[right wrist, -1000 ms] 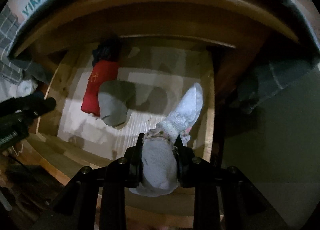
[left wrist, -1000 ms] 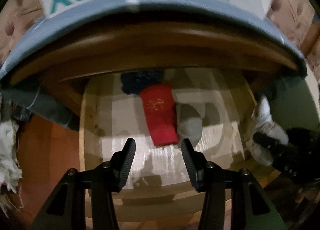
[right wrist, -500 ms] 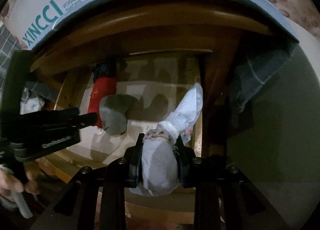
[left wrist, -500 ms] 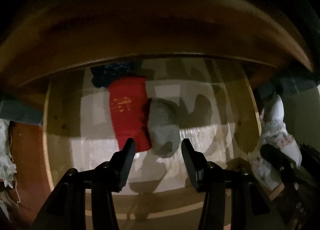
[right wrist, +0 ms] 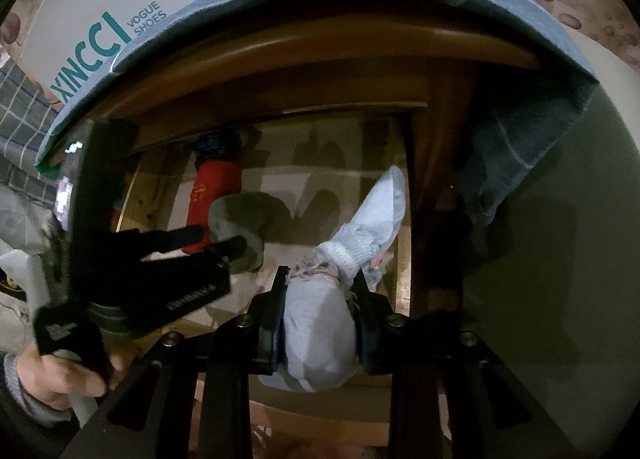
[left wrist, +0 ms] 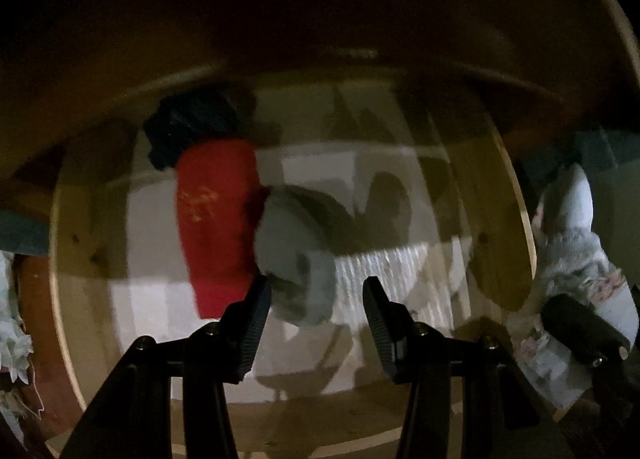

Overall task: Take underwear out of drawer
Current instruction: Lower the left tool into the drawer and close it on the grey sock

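My left gripper (left wrist: 316, 301) points steeply down into the open drawer (left wrist: 516, 227). Its jaws are open, with nothing pressed between them. The near end of a grey rolled piece (left wrist: 298, 255) sits just past my left finger (left wrist: 256, 323). A person's hand (right wrist: 60, 373) holds this gripper from below, at the drawer's front left corner.

My right gripper (right wrist: 320, 313) also tips down, over the drawer's front right corner. Its jaws are squeezed tight on a pale blue piece of underwear (right wrist: 320, 339). The long part of that piece runs away from me, up along the drawer's right side, with its tip (right wrist: 390, 189) near the right wall.

The red roll (left wrist: 218, 227) lies long-ways from the front of the drawer to the back, touching the grey one on its left. A dark blue piece (left wrist: 188, 125) sits at the back edge, touching the red roll's far end.
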A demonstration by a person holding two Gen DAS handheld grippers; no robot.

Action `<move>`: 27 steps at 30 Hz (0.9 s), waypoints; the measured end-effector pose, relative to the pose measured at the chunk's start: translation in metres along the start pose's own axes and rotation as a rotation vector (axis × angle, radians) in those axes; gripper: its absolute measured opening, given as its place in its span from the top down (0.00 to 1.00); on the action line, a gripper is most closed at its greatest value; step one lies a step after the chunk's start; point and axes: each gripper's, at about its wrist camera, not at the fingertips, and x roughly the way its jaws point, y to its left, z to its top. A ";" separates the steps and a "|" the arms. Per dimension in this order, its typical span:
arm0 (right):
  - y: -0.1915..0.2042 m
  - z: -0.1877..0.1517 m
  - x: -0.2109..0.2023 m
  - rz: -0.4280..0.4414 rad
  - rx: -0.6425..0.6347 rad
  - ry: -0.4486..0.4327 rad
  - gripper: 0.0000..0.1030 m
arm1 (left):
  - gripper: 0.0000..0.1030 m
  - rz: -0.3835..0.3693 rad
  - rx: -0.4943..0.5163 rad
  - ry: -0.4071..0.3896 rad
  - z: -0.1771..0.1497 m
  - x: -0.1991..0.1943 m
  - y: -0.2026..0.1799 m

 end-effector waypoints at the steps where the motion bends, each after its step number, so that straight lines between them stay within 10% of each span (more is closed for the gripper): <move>1: 0.000 0.000 0.000 0.003 0.000 0.000 0.74 | 0.53 -0.004 -0.007 0.001 0.002 0.000 0.001; 13: -0.003 0.001 -0.003 0.033 0.007 0.010 0.74 | 0.53 0.096 -0.031 0.045 0.005 0.008 -0.003; 16: -0.003 0.001 -0.003 0.037 0.007 0.011 0.74 | 0.75 0.116 -0.034 0.037 0.005 0.009 -0.001; 27: -0.004 0.002 -0.005 0.045 0.000 0.012 0.73 | 0.83 0.074 -0.034 0.047 -0.011 -0.002 0.015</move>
